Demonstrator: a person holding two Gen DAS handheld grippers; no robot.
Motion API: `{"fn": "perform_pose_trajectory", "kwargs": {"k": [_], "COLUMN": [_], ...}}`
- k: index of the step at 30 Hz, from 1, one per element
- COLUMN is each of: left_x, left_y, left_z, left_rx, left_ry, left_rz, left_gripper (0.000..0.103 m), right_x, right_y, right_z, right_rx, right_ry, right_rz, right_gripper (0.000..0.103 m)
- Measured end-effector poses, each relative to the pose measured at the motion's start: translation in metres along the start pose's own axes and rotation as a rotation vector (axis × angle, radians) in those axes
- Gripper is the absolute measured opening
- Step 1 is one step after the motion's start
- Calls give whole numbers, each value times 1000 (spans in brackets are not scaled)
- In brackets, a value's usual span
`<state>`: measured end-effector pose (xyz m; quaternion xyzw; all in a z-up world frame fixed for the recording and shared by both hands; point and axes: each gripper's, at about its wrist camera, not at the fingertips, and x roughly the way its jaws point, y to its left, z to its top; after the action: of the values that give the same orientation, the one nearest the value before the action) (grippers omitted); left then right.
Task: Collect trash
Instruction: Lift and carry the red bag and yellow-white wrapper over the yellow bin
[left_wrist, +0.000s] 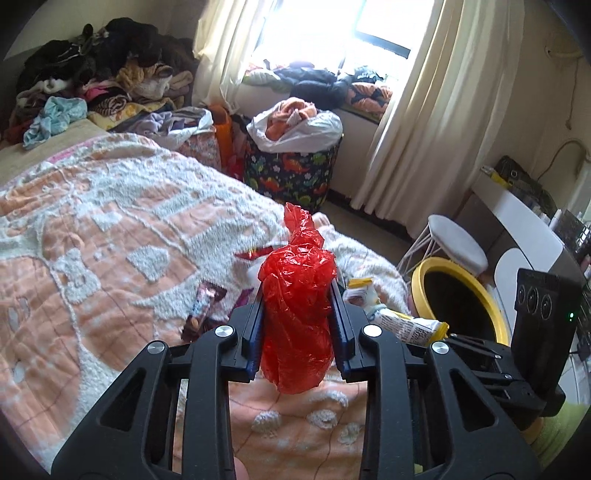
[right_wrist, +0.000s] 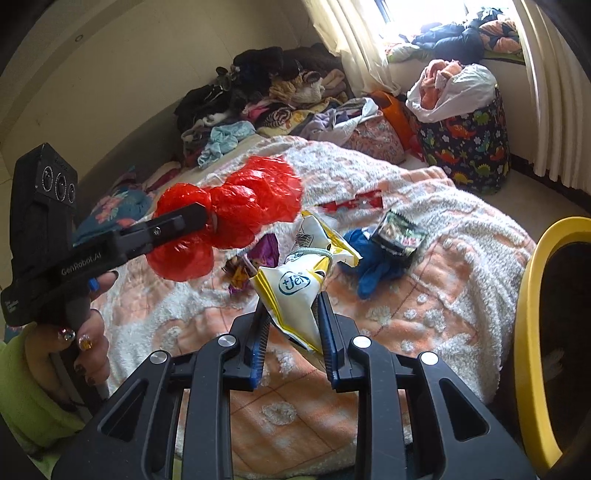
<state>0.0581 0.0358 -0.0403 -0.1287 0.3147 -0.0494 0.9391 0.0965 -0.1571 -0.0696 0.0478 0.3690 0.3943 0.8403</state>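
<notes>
Between the fingers of our left tool (left_wrist: 297, 325) we see a red bag (left_wrist: 295, 317) of thin, crinkled, glossy plastic; our right tool (right_wrist: 291, 325), matt black plastic with shiny metal rivets, pinches a glossy white-and-yellow foil wrapper (right_wrist: 295, 295). Below both lies the bed's fuzzy, tufted cloth blanket (right_wrist: 461, 258).

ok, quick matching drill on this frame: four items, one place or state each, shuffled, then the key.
1. red plastic bag
2. yellow-white packet
3. blue glove
4. white bag of clothes

A. lying on the blanket
B. in the left hand-held gripper
C. in the dinosaur-print bin
D. in the right hand-held gripper

Pairs: 1-B, 2-D, 3-A, 4-C
</notes>
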Motion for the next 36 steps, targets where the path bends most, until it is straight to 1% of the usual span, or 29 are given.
{"fn": "perform_pose_trajectory", "kwargs": {"k": [8, 13, 22, 36], "left_x": [-15, -20, -15, -6], "left_y": [2, 1, -19, -57], "left_z": [15, 22, 22, 24], "left_rx": [-18, -30, -10, 17], "left_ry": [-52, -71, -63, -60], "left_rz": [2, -4, -32, -92], "left_gripper": [23, 23, 23, 23], "right_x": [-16, -26, -45, -79], "right_y": [-2, -6, -17, -49], "right_z": [6, 9, 12, 14], "right_rx": [1, 8, 39, 108], "right_ry": [-44, -69, -117, -191], "right_rz": [-7, -14, -36, -85], "right_gripper": [24, 24, 24, 24]}}
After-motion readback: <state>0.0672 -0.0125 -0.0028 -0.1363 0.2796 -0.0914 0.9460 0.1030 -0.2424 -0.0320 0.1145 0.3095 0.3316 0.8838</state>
